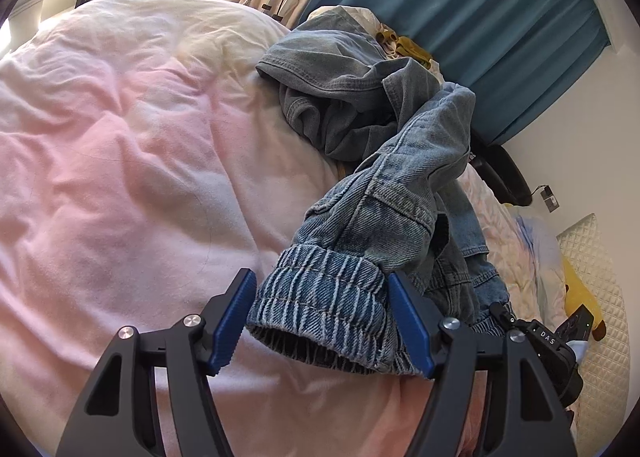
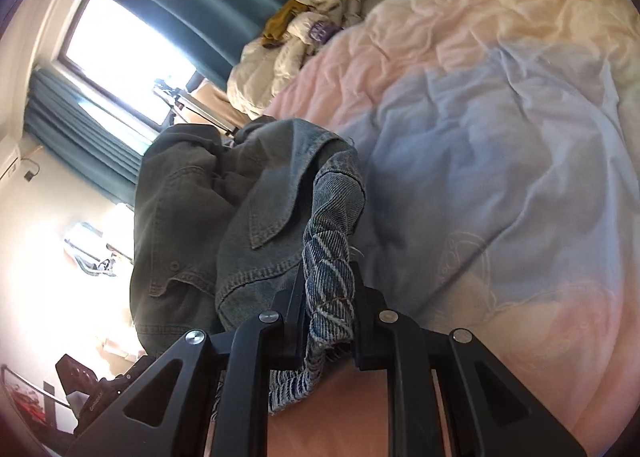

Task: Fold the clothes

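Denim jacket [image 1: 384, 193] off the bed [image 1: 120, 145], bunched and hanging in a twisted heap; no flat panel, no crease, no squared edge anywhere in view. Not folded as it lies now.

Left gripper [image 1: 322, 317]: jaws spread wide, one blue pad either side of the ribbed cuff [image 1: 320, 297]. A gap shows at the left pad; the right pad is at or against the cloth. Straddling the cuff, not clamped on it.

Right gripper [image 2: 328, 285]: jaws closed tight on a ribbed denim band [image 2: 330, 281], which is squeezed into a rope between them. The jacket's weight appears to hang from this hold.

A separate pale pile of bedding or clothes [image 2: 280, 57] lies further up the bed by the teal curtain [image 1: 480, 37], unsorted.

Judgement: jacket wants spreading flat before any fold; all folding remains.
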A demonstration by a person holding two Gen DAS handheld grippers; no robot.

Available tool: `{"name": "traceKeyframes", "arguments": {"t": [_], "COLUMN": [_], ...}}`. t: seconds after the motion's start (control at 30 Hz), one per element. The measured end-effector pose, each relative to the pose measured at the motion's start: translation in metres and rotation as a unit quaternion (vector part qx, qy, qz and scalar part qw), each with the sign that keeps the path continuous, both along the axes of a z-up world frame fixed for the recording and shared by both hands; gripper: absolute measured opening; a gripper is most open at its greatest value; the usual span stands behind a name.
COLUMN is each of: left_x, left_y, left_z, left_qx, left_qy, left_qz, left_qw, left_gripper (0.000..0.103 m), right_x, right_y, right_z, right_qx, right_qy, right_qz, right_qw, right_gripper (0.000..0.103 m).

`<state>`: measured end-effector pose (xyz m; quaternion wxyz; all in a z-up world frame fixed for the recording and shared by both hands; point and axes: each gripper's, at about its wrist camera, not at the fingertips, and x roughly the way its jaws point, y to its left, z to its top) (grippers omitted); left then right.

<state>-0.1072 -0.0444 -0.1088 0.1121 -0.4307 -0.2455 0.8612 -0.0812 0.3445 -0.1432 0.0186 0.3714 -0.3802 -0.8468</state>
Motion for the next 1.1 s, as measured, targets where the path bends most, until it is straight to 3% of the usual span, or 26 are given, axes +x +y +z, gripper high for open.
{"name": "traceKeyframes", "arguments": {"t": [0.2, 0.27, 0.4, 0.47, 0.57, 0.63, 0.8, 0.93, 1.1], "left_x": [-0.004, -0.005, -0.001, 0.004, 0.017, 0.030, 0.062, 0.087, 0.116], "left_y": [0.003, 0.004, 0.009, 0.011, 0.010, 0.010, 0.035, 0.078, 0.149], "left_z": [-0.005, -0.006, -0.002, 0.002, 0.010, 0.019, 0.045, 0.066, 0.101], "left_qx": [-0.015, -0.020, -0.032, -0.036, -0.018, -0.004, 0.024, 0.024, 0.040], "left_qy": [-0.007, -0.009, 0.002, 0.010, 0.019, 0.025, 0.051, 0.082, 0.116], "left_qz": [-0.002, -0.003, -0.007, -0.007, -0.004, -0.008, -0.052, -0.087, -0.131], "left_qw": [0.9999, 0.9998, 0.9994, 0.9993, 0.9996, 0.9997, 0.9970, 0.9925, 0.9838], "left_gripper": [0.054, 0.048, 0.032, 0.027, 0.020, 0.017, 0.015, 0.015, 0.015], "right_x": [-0.003, -0.003, -0.005, -0.006, -0.002, 0.000, -0.011, -0.030, -0.061], "right_y": [0.006, 0.011, 0.012, 0.009, -0.001, -0.006, 0.009, 0.034, 0.062], "right_z": [-0.018, -0.024, -0.031, -0.025, -0.003, 0.016, 0.068, 0.115, 0.178], "right_qx": [-0.018, -0.030, -0.039, -0.024, 0.024, 0.048, 0.039, 0.034, 0.116], "right_qy": [-0.028, -0.035, -0.039, -0.026, 0.007, 0.025, 0.053, 0.079, 0.099], "right_qz": [-0.014, -0.019, -0.017, -0.010, 0.002, 0.012, 0.022, 0.020, 0.027], "right_qw": [0.999, 0.999, 0.998, 0.999, 1.000, 0.998, 0.998, 0.996, 0.988], "right_gripper": [0.024, 0.033, 0.034, 0.027, 0.016, 0.014, 0.012, 0.011, 0.011]}}
